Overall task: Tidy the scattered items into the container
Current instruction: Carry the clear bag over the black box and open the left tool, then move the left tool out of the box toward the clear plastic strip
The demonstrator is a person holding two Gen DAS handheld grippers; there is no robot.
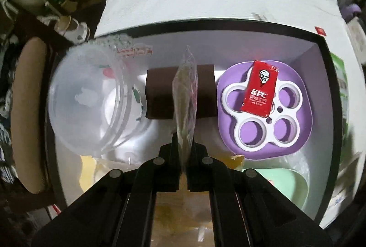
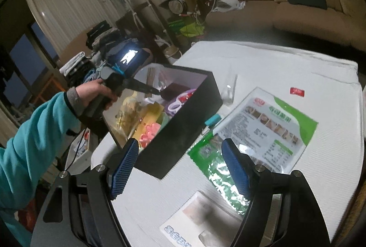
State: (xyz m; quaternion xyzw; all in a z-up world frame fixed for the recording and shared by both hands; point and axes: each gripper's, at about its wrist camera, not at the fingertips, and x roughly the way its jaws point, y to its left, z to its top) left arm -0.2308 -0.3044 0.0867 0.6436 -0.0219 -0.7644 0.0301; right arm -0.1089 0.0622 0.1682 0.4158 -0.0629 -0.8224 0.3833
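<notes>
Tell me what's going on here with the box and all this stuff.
A person is tidying items into a black box. The left tongs are shut on a clear packet, held over the box, where a red ketchup sachet lies on a purple tray. The right tongs are open and empty above the table, where a green bag is not yet packed.
</notes>
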